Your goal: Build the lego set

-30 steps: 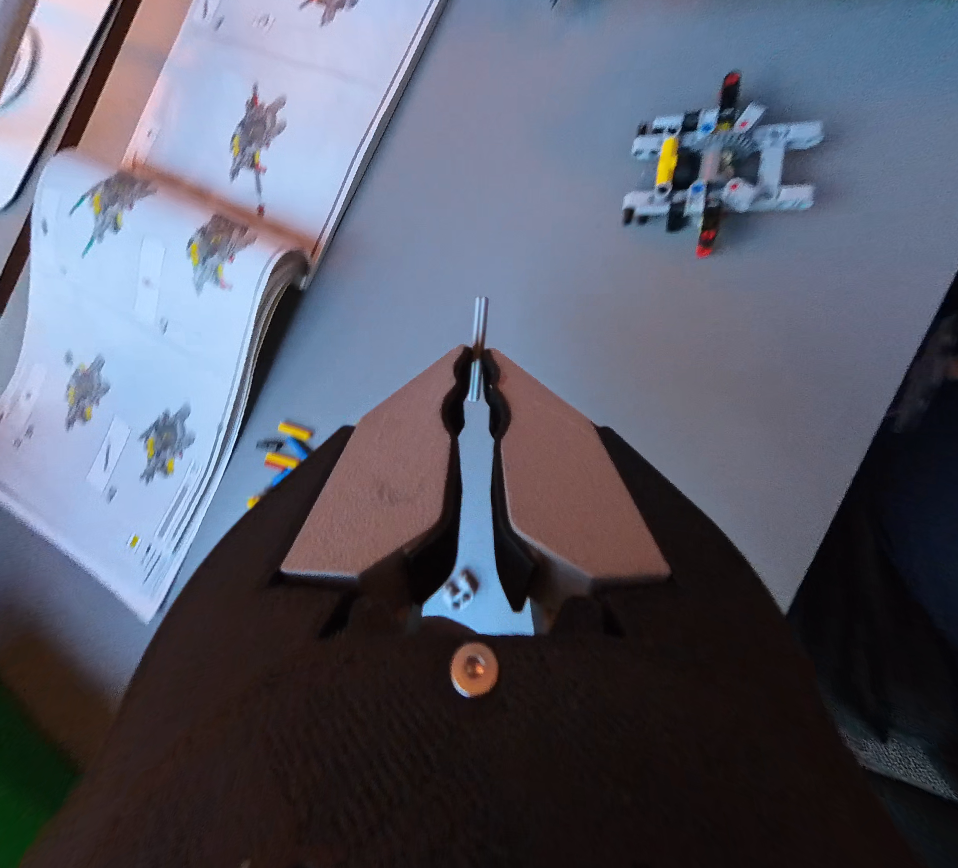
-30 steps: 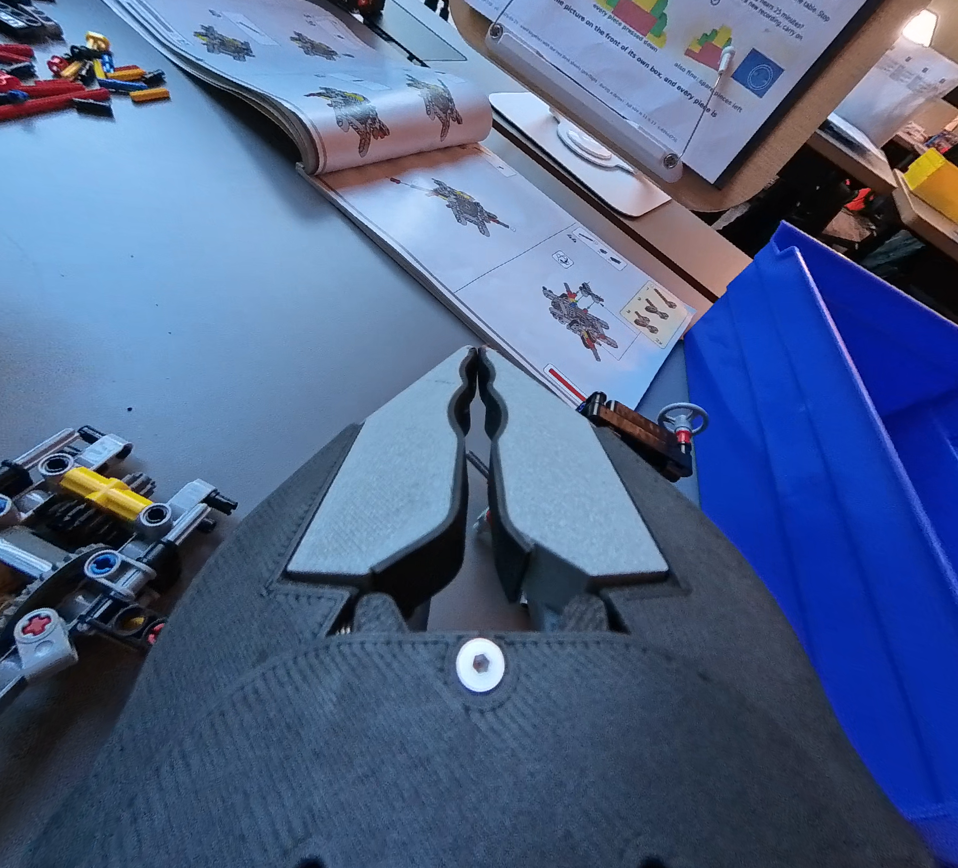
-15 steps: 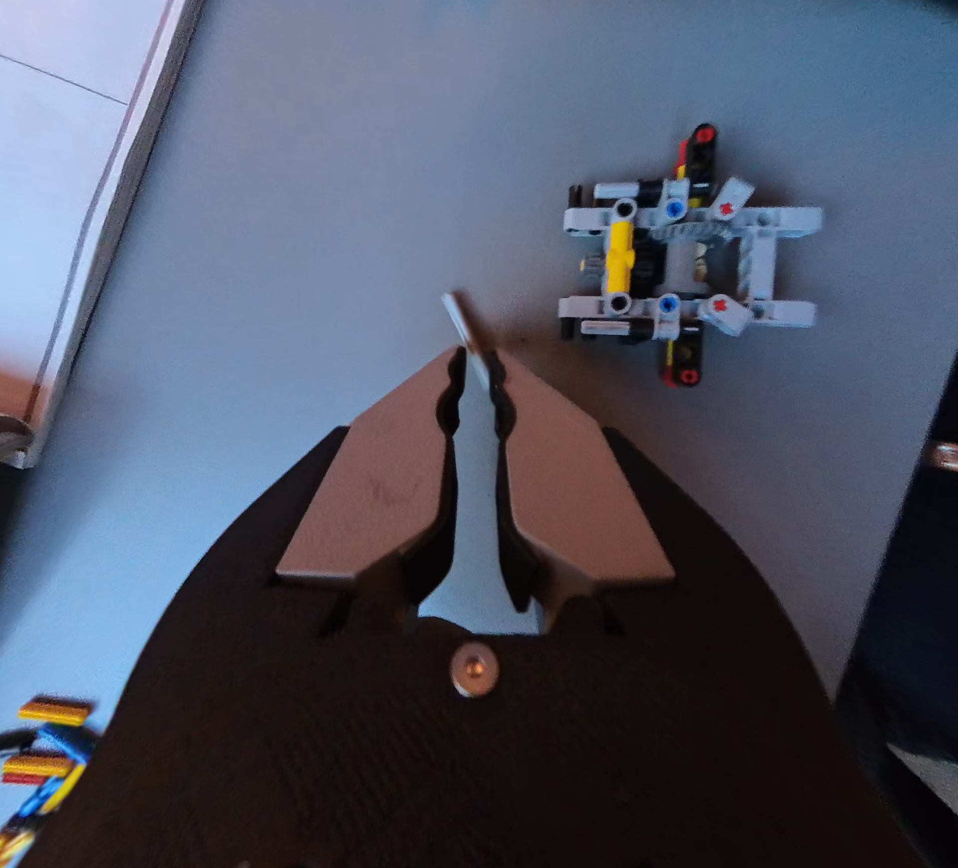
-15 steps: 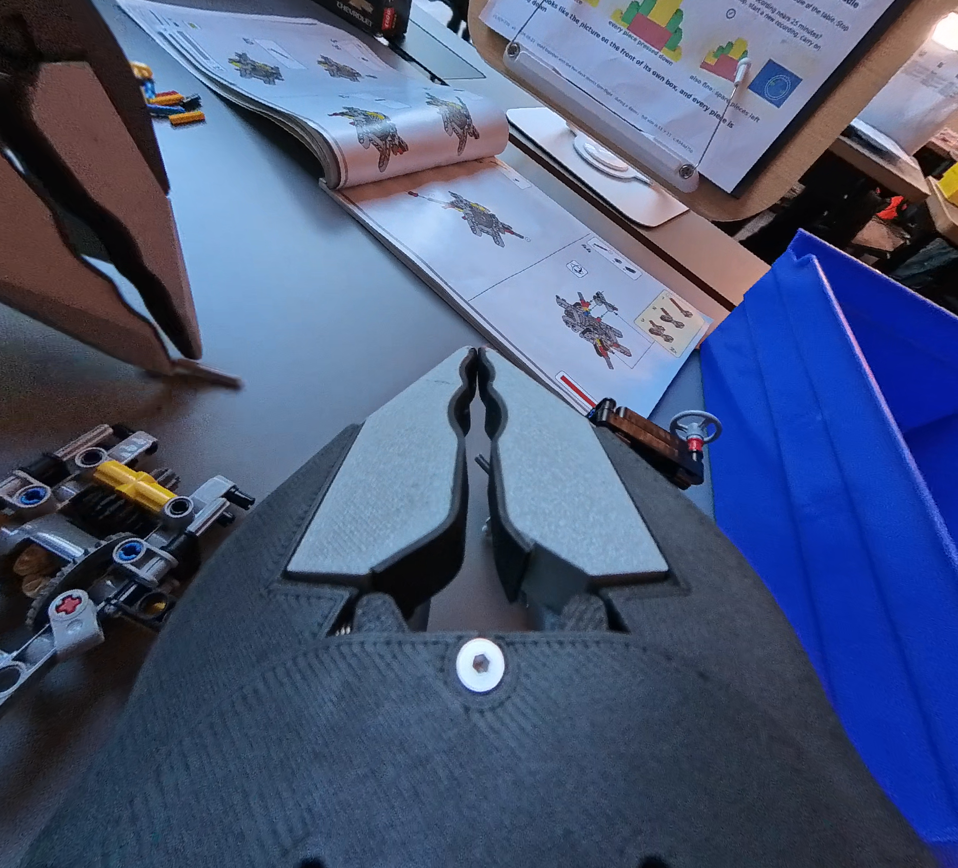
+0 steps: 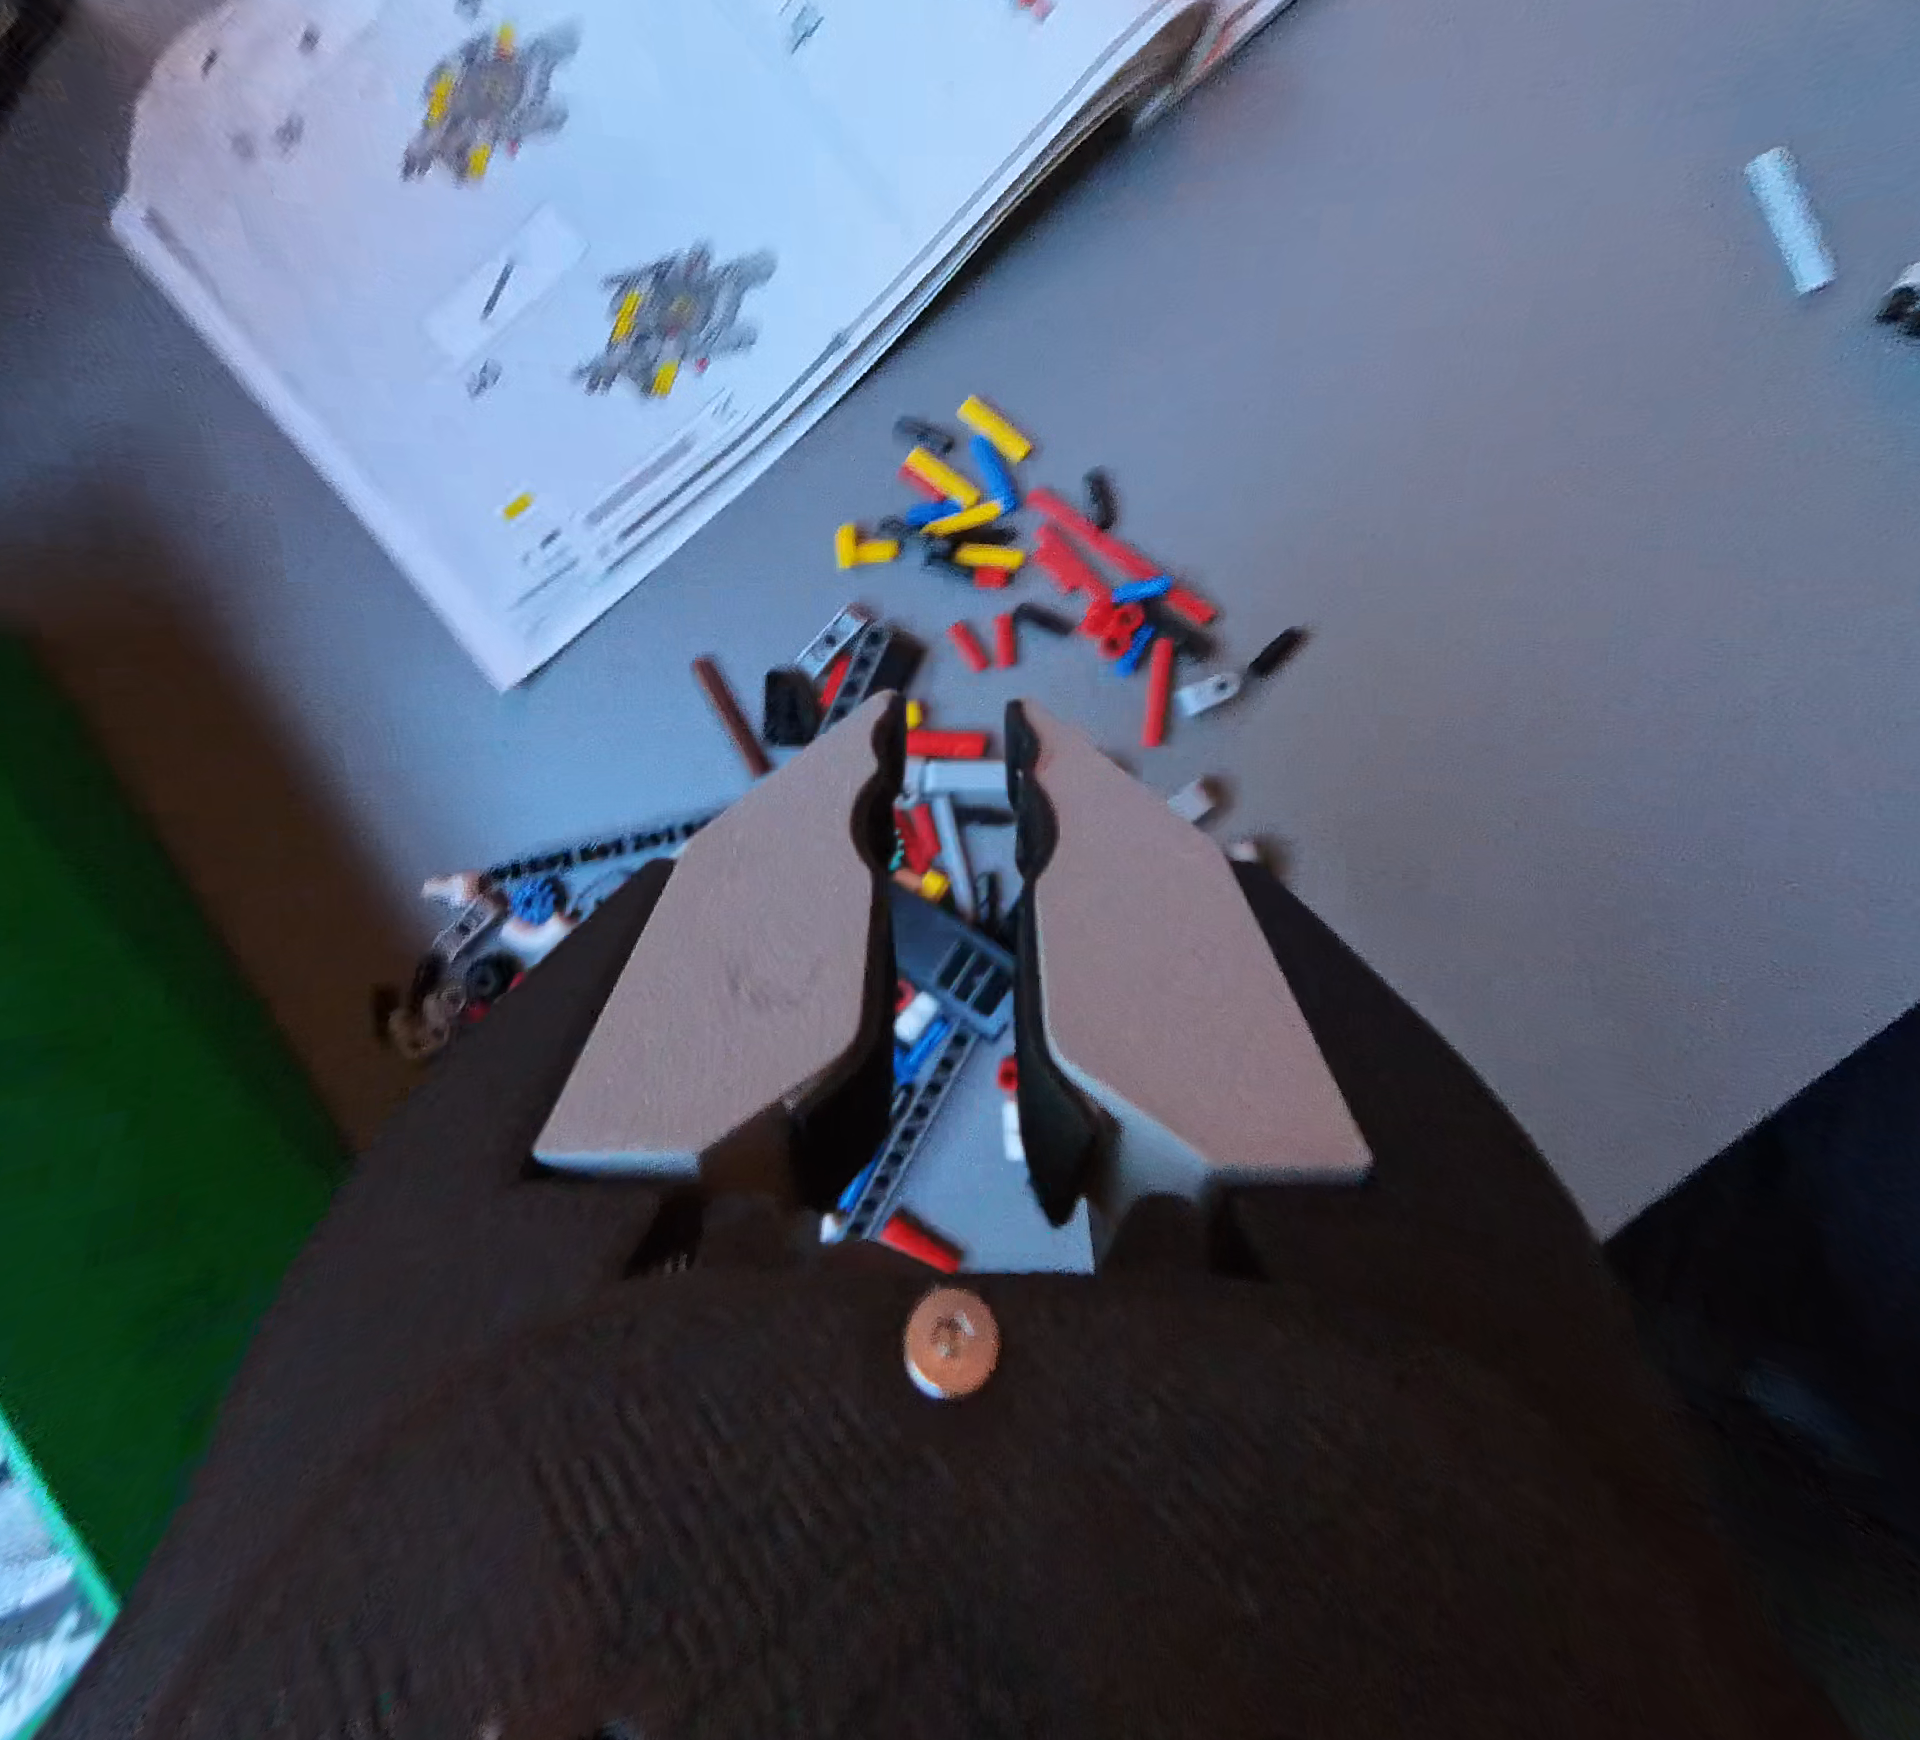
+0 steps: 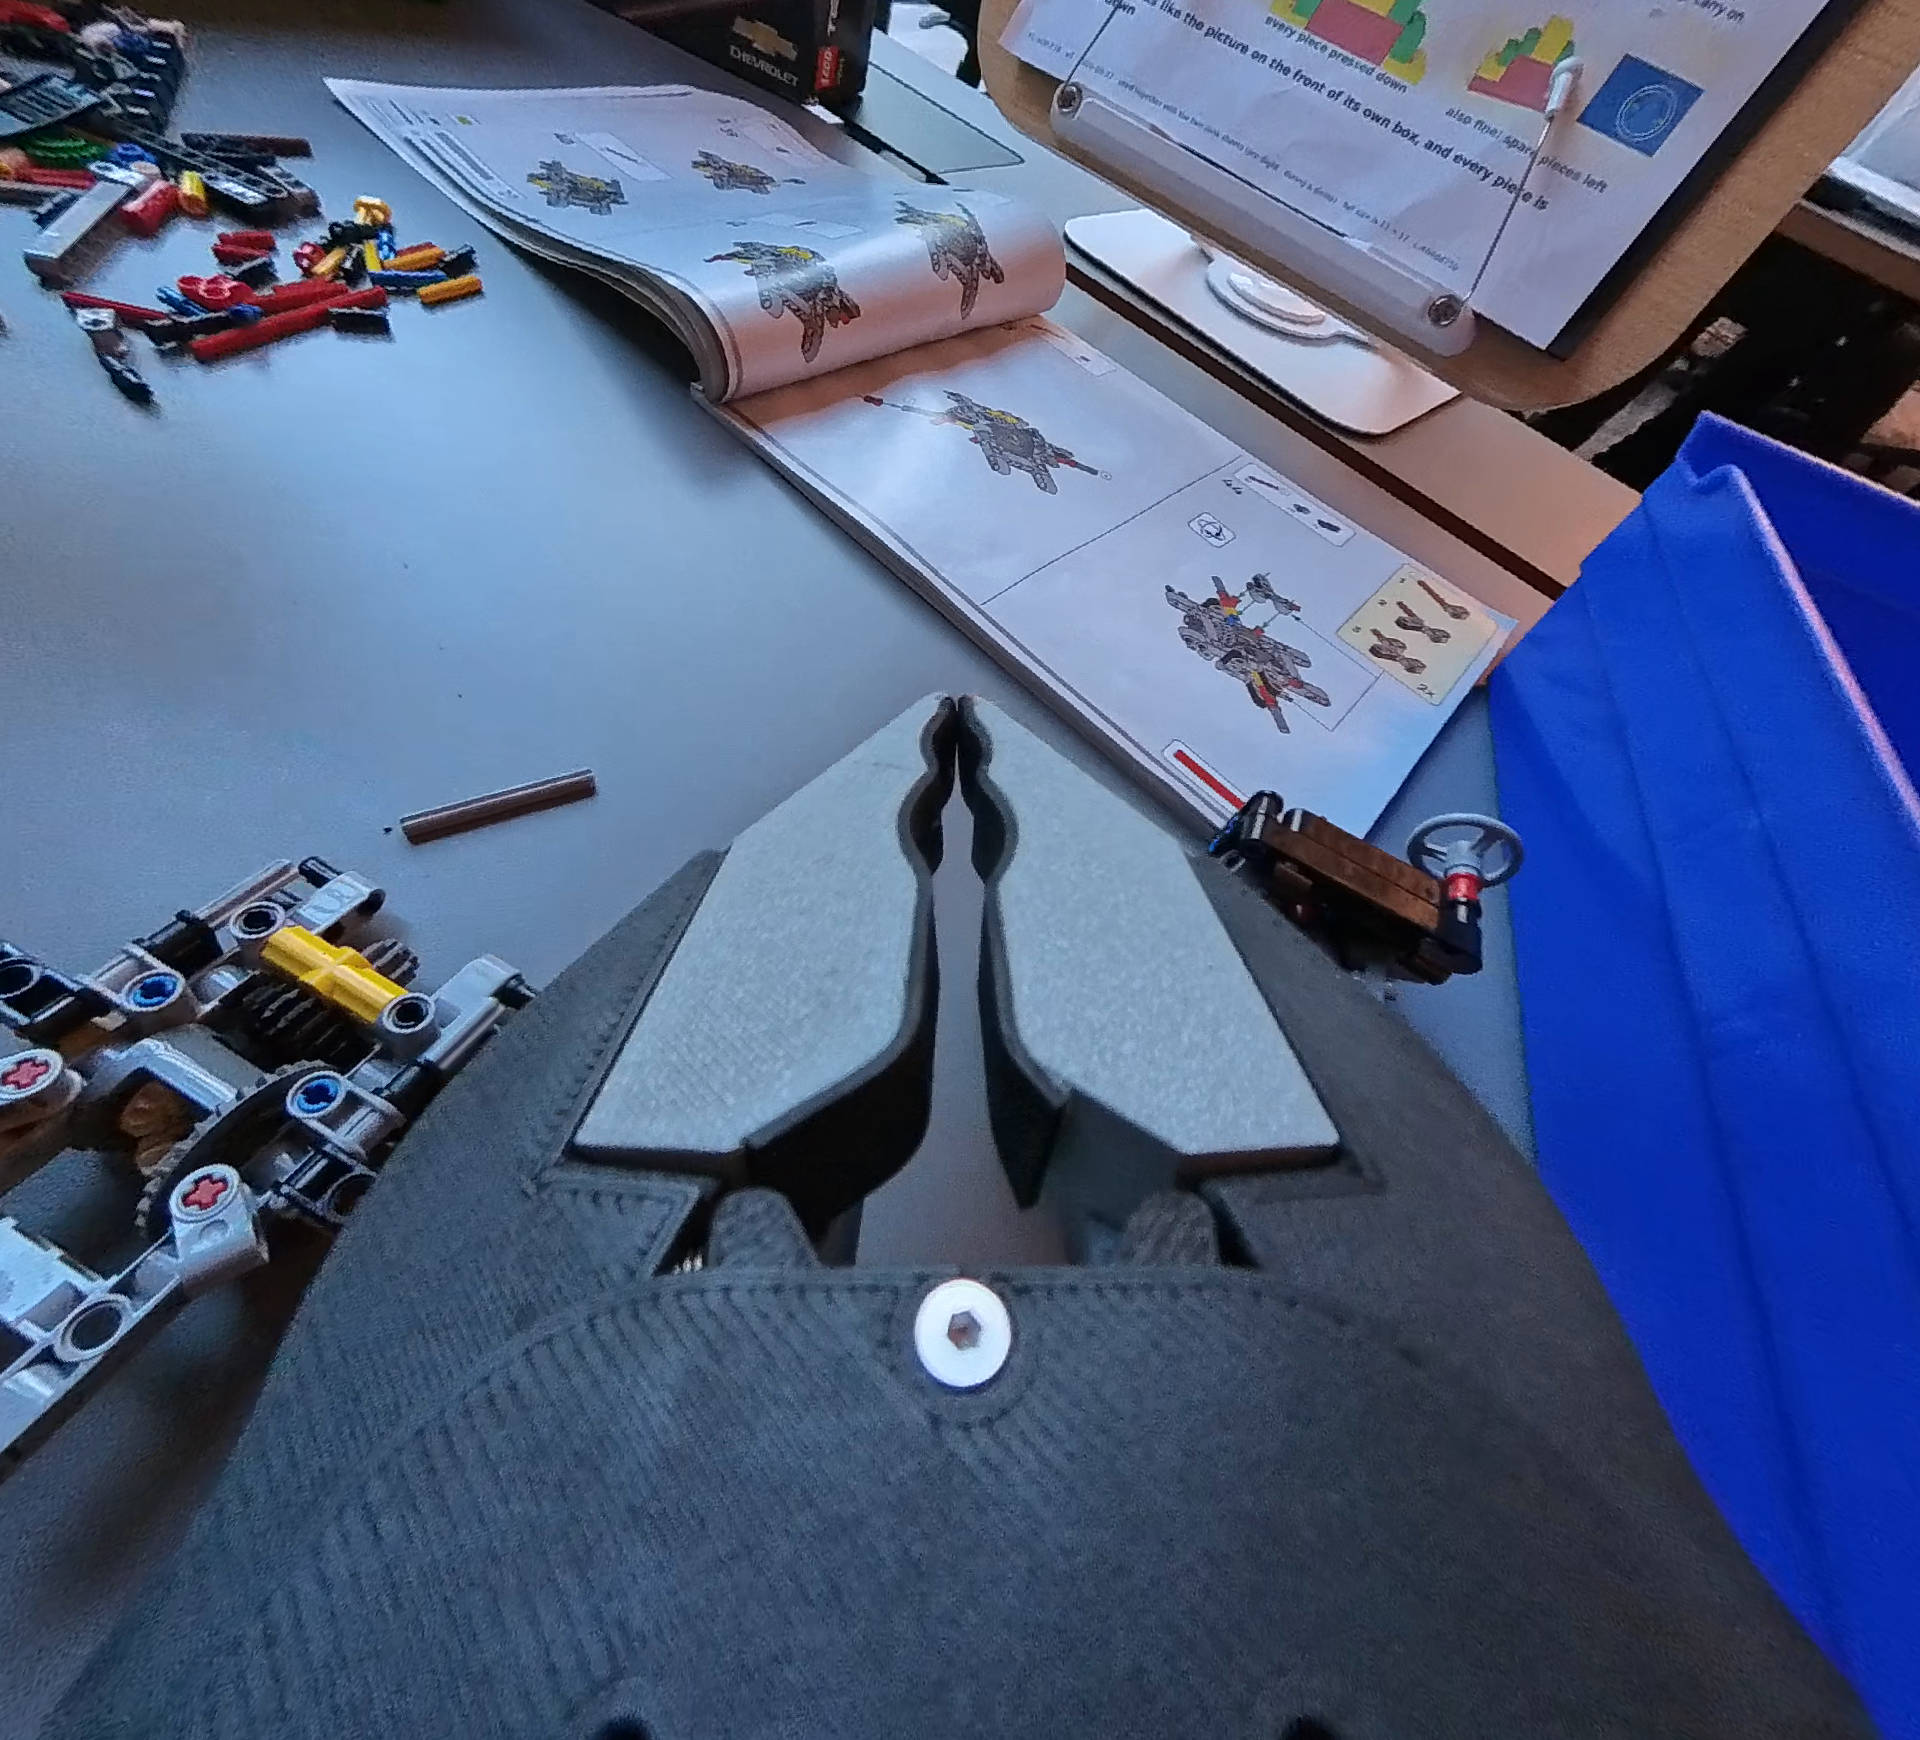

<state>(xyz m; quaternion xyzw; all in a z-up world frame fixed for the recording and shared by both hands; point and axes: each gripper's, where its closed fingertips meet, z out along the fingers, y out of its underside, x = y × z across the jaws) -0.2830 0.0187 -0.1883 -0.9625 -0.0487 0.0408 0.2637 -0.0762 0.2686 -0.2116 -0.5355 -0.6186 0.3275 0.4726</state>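
in the left wrist view, the left gripper (image 5: 954, 726) is hanging over a scattered pile of loose bricks (image 5: 1039, 568) on the grey table (image 5: 1455, 547), its fingers standing apart and gripping nothing; red and grey pieces are showing on the table through the gap. the open instruction booklet (image 5: 644, 163) is lying just beyond the pile, a green box (image 5: 114, 1015) is sitting left of the pile, and a pale rod (image 5: 1787, 220) is resting well to the pile's right. the view is blurred.

in the right wrist view, the right gripper (image 6: 956, 703) is staying clenched, fingertips meeting on nothing. a partly built model (image 6: 208, 1046) is sitting left of the gripper, with a brown rod (image 6: 499, 805) lying beyond the model. a small brown assembly with a grey wheel (image 6: 1382, 890) is sitting right of the gripper, beside a blue bin (image 6: 1714, 911).
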